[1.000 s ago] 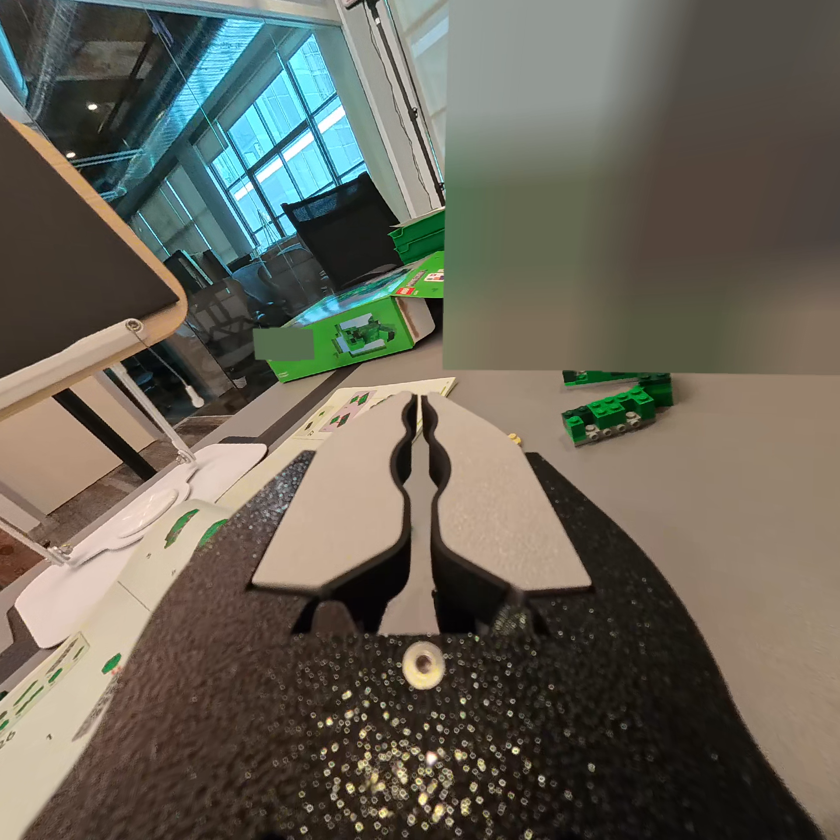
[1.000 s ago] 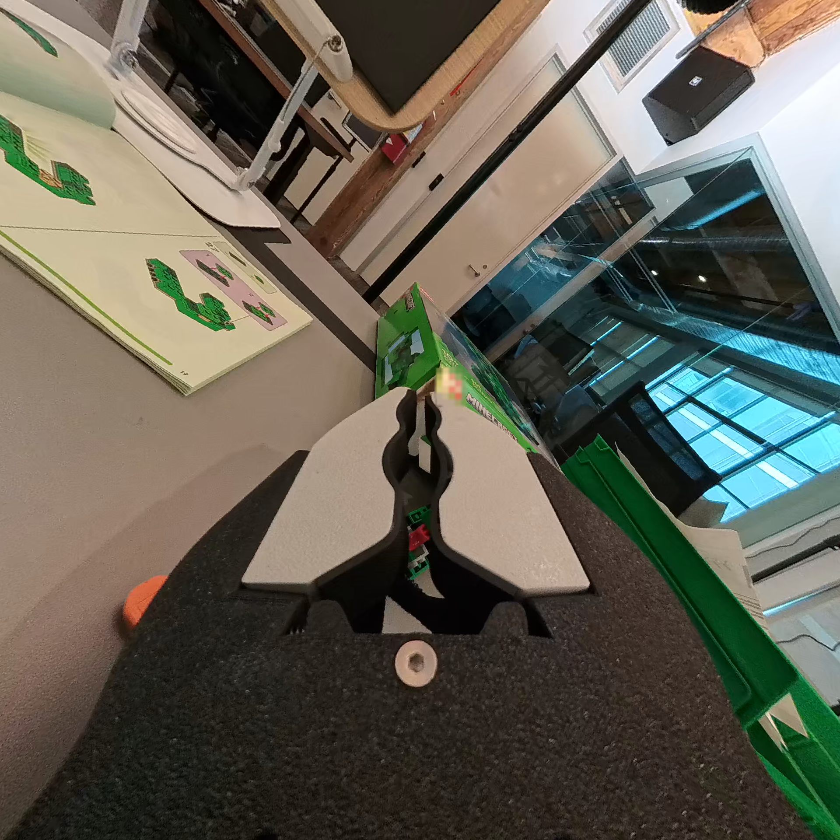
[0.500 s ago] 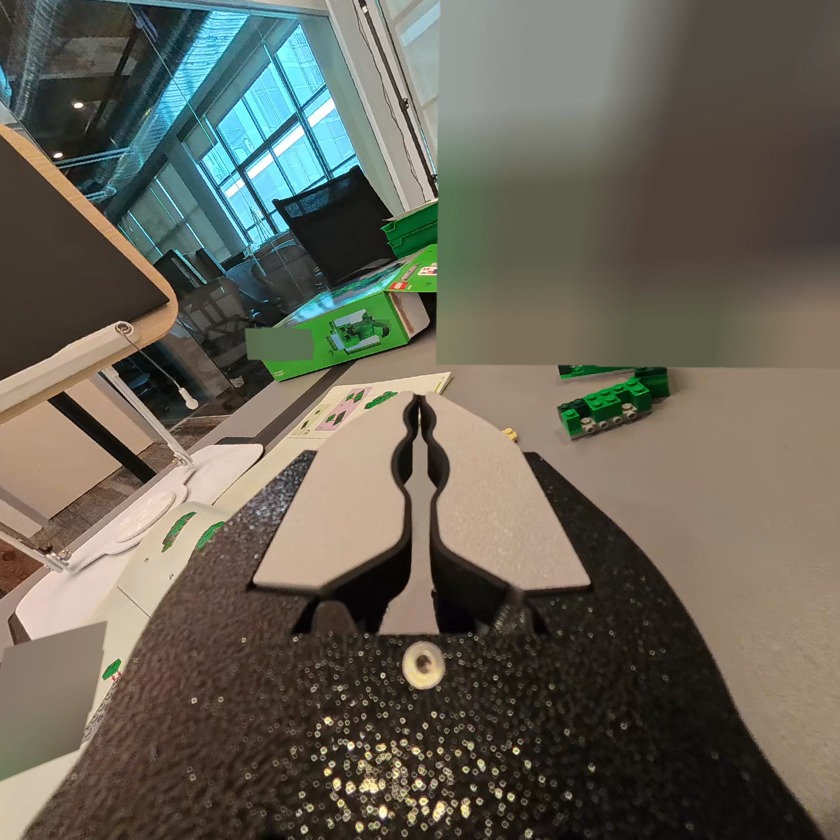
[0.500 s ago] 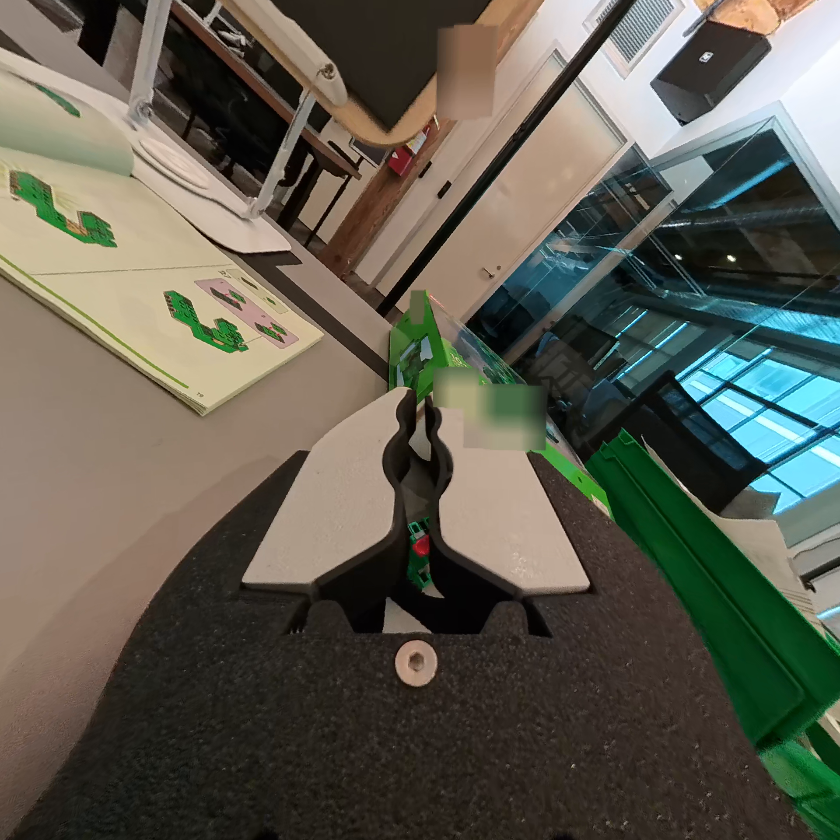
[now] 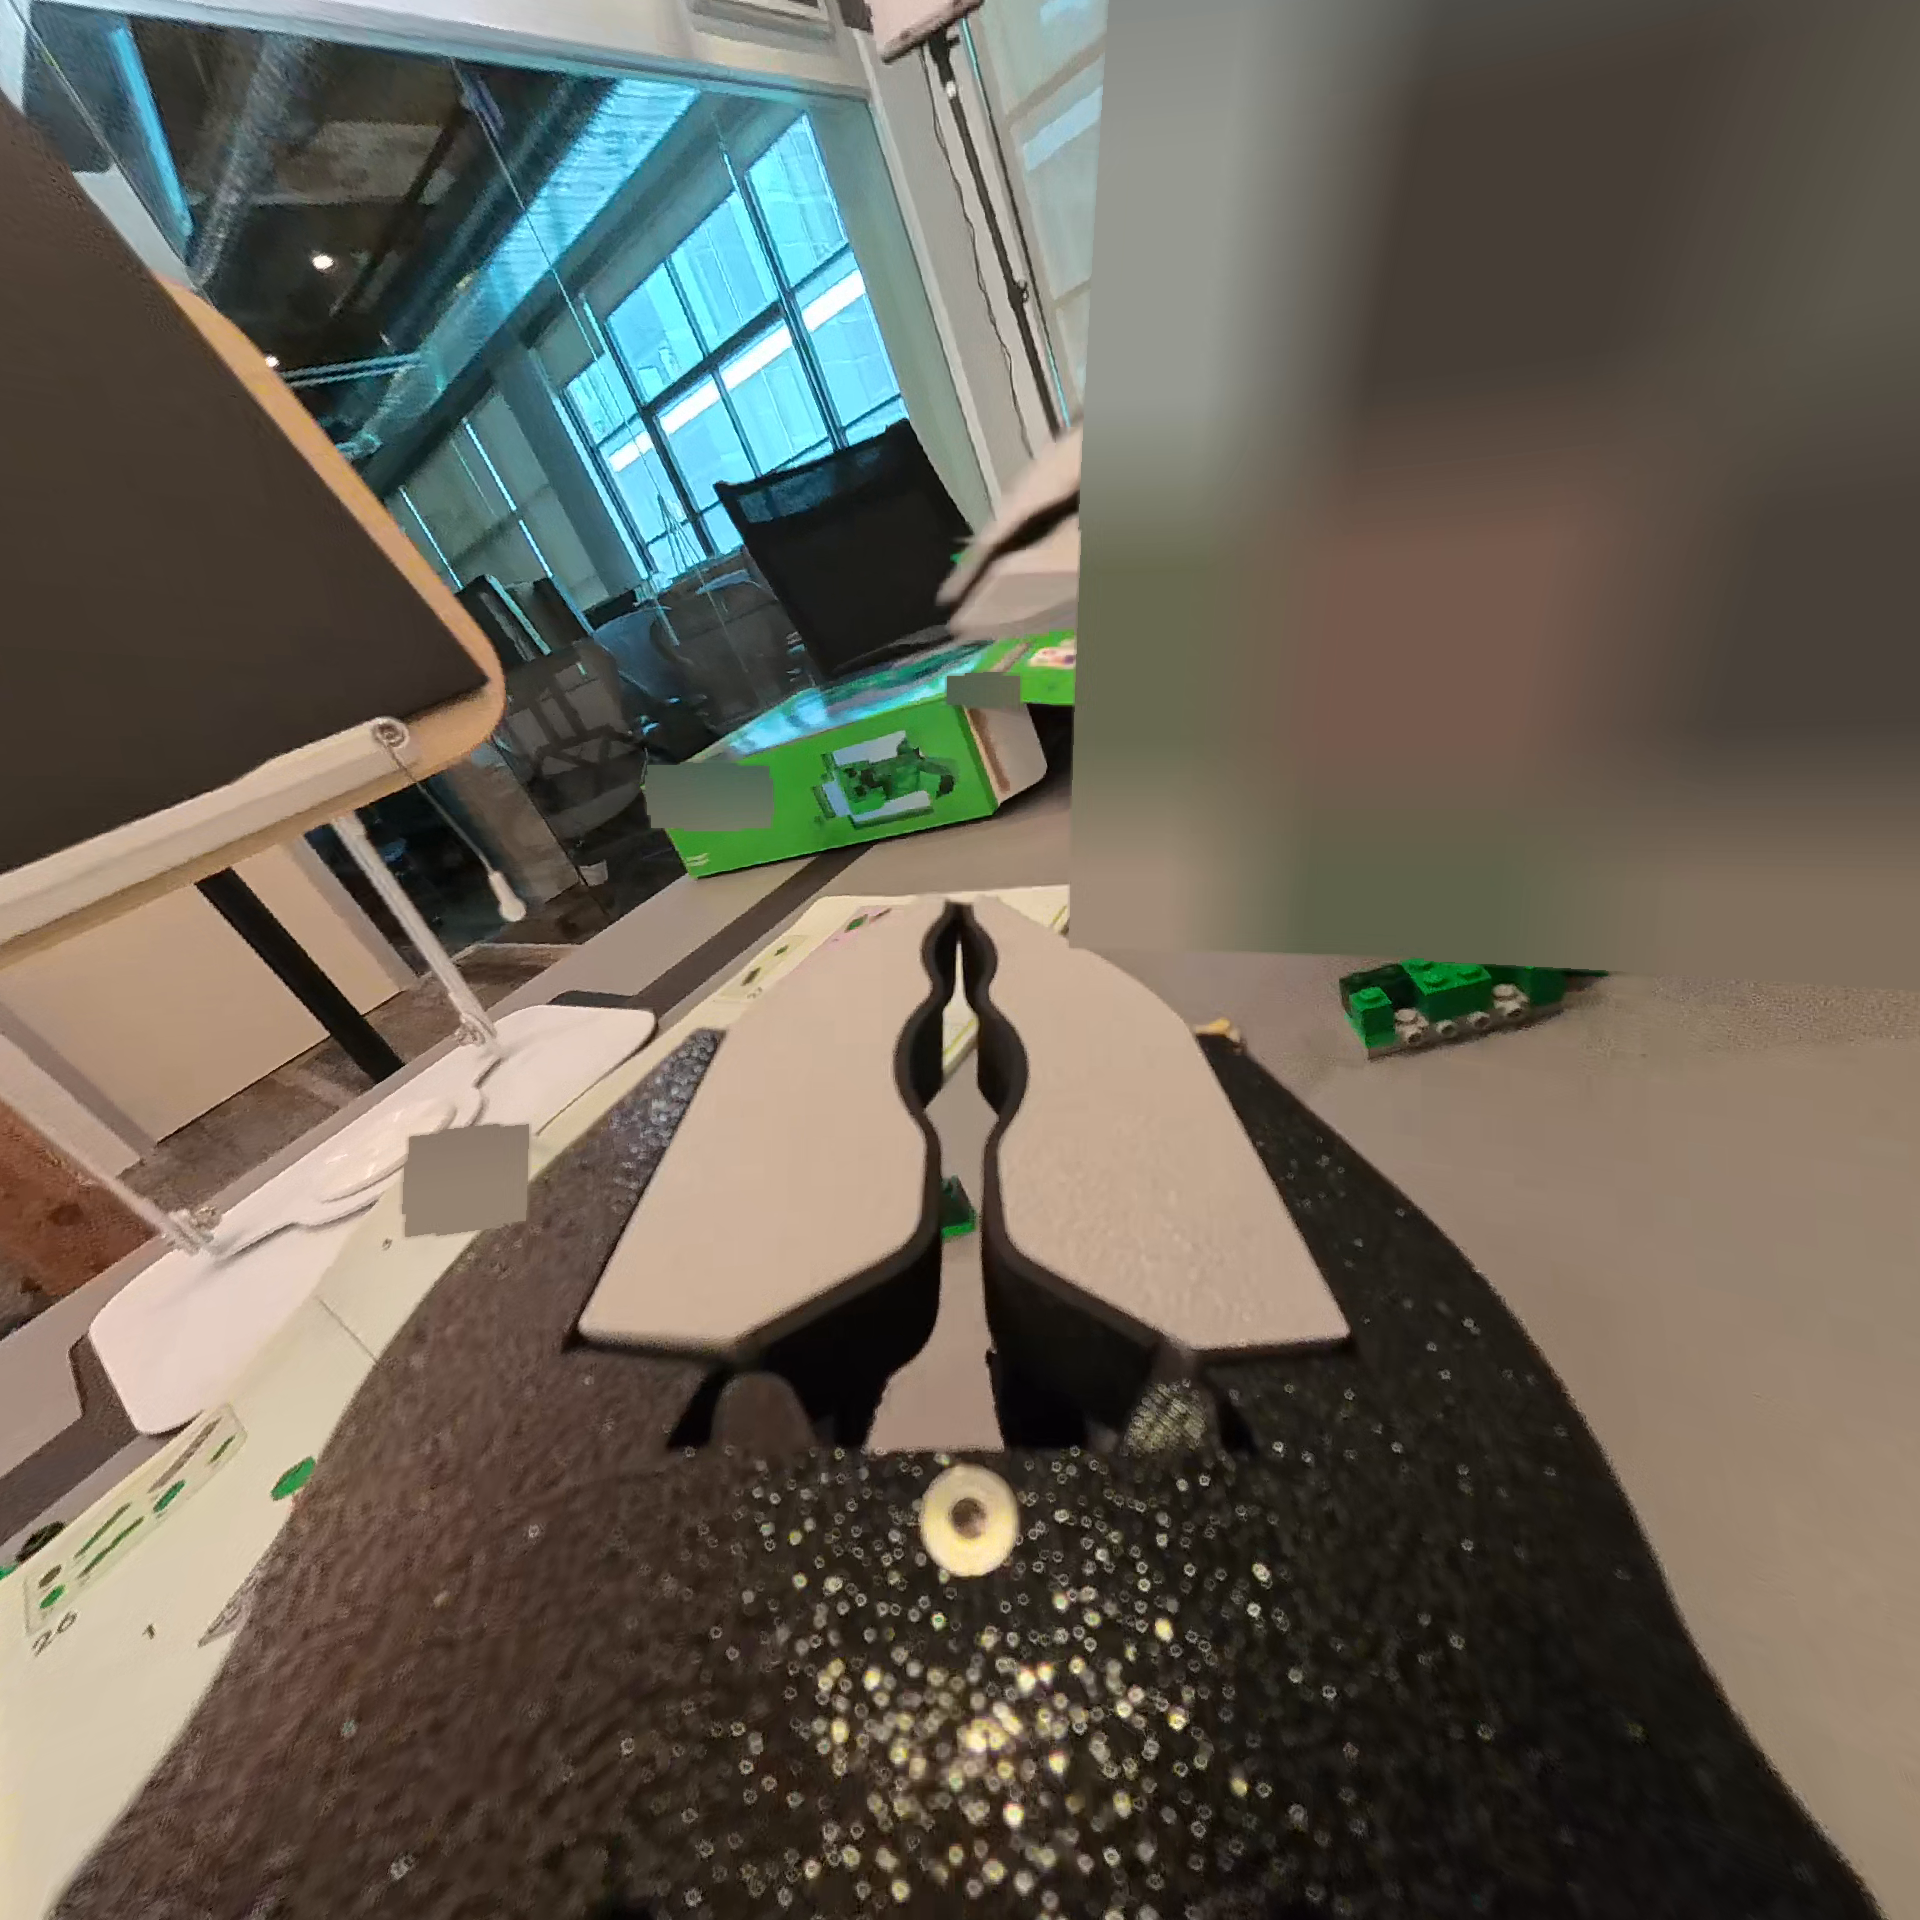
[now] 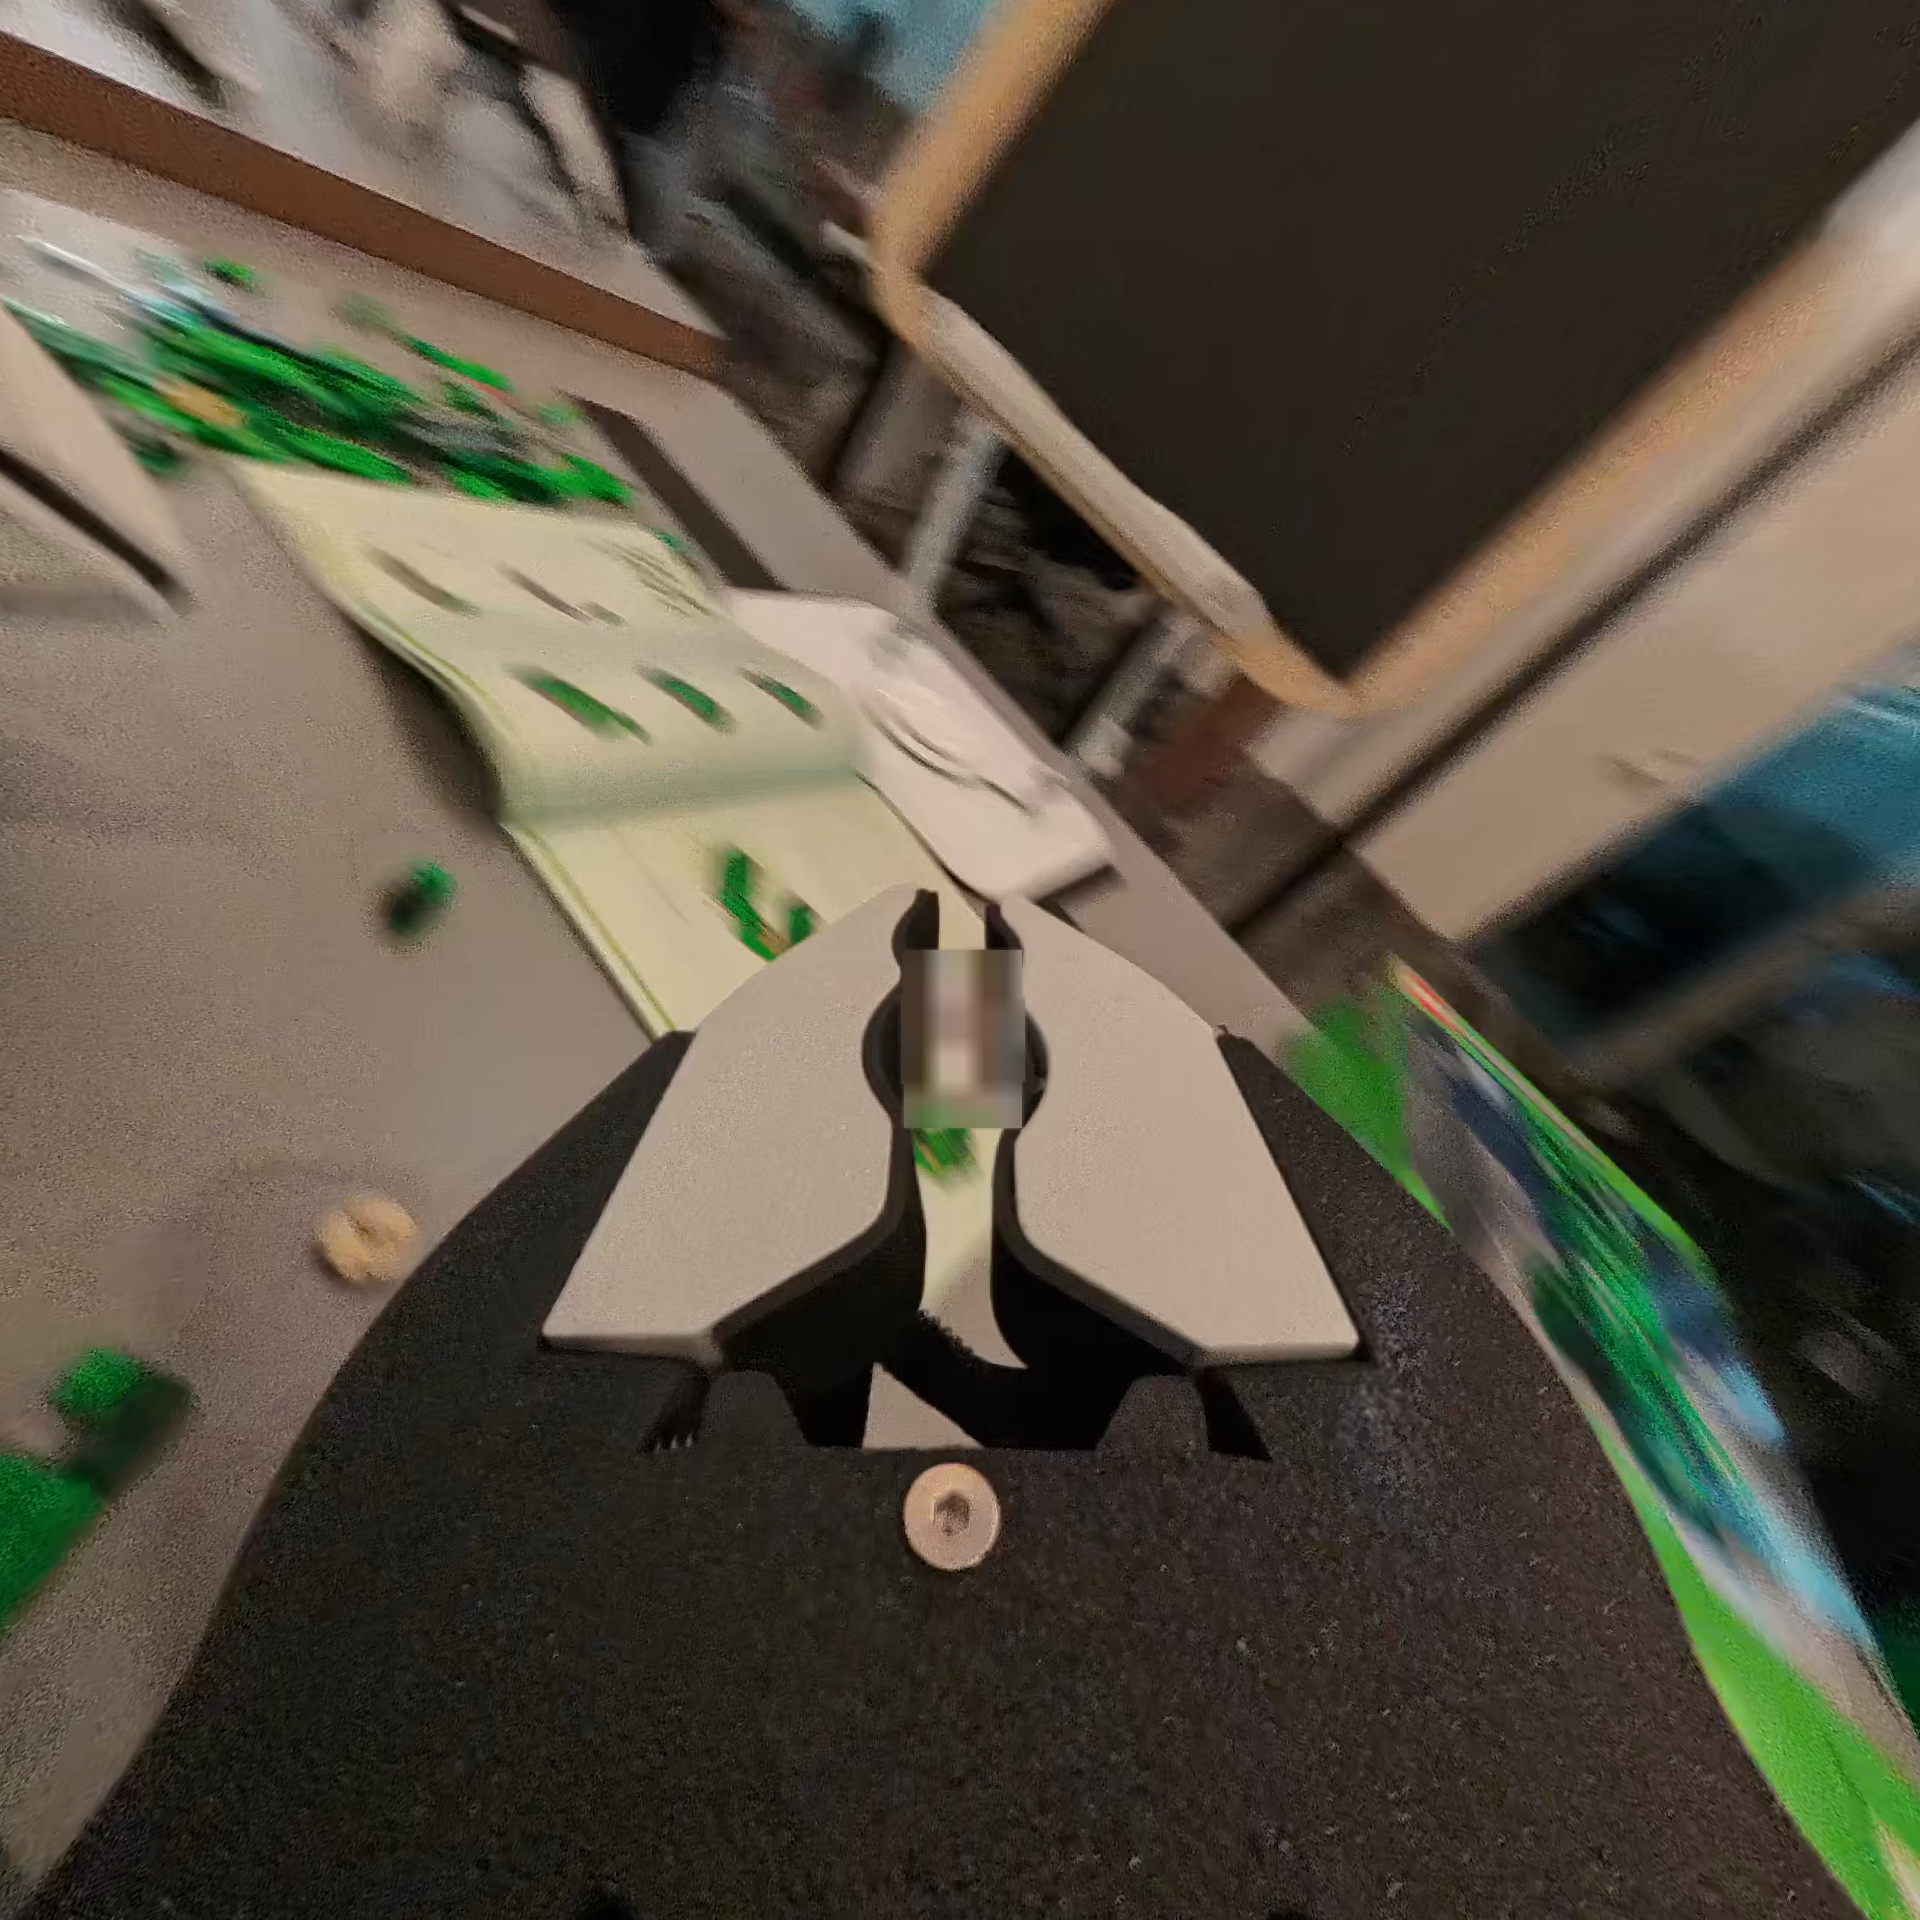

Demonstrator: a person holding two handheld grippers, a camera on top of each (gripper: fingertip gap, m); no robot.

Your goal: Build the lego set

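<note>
We see the green Lego assembly right of centre on the grey table, long axis running left-right. Our left gripper is pressed together; the right gripper is slightly spread. The instruction booklet lies upper left.

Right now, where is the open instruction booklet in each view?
Left wrist view: booklet just beyond the claw tips, mostly hidden behind them.
Right wrist view: booklet upper left of centre, blurred, on the grey table.
Shared landmark: white lamp base beside the booklet.
</note>
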